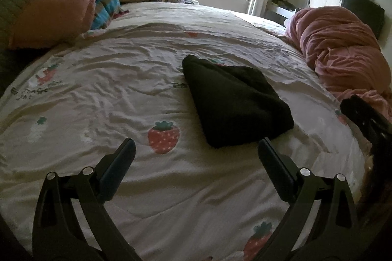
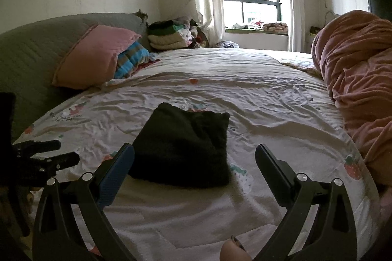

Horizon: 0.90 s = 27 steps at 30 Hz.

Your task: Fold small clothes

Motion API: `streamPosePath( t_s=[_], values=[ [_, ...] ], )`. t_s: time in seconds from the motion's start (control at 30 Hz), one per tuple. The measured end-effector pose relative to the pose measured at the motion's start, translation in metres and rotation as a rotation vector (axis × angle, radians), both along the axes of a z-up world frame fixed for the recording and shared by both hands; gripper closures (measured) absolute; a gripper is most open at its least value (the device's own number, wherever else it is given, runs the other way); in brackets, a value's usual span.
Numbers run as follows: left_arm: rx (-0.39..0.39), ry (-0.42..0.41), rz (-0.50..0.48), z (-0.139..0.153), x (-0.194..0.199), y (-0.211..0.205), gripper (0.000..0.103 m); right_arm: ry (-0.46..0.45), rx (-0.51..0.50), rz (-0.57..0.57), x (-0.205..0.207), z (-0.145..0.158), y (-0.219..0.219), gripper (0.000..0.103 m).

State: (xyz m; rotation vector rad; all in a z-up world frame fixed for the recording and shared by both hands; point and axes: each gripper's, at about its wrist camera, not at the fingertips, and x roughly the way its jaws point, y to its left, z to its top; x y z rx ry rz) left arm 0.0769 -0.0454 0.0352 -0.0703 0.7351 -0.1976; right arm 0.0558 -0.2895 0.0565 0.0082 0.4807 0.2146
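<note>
So the dark garment (image 1: 235, 101) sits mid-bed on the strawberry-print quilt (image 1: 122, 94), already a thick, fuzzy-looking wedge, so I'd guess the fold's basically done. Both the left tongs (image 1: 196, 150) and right tongs (image 2: 194, 157) hang spread wide and empty just short of it, probably because nothing needs pinching now.

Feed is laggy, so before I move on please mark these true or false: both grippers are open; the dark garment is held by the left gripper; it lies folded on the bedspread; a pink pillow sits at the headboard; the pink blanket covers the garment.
1. Both the left gripper and the right gripper are open: true.
2. Left gripper holds the dark garment: false, nothing between its fingers.
3. Garment lies folded on the bedspread: true.
4. Pink pillow at the headboard: true.
5. Pink blanket covers the garment: false, it lies apart.
</note>
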Motion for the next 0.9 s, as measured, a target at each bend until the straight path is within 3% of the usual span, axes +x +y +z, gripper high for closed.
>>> streamPosePath(
  t_s=[0.6,0.9],
  values=[
    [-0.021,-0.072,0.045,-0.015,-0.031,0.024,0.009,-0.064,-0.073,0.007,-0.041,-0.021,0.030,0.005],
    [-0.007,-0.027,0.024,-0.042,-0.034,0.023,0.009,0.003,-0.081,-0.036,-0.050,-0.051,0.033,0.005]
  ],
)
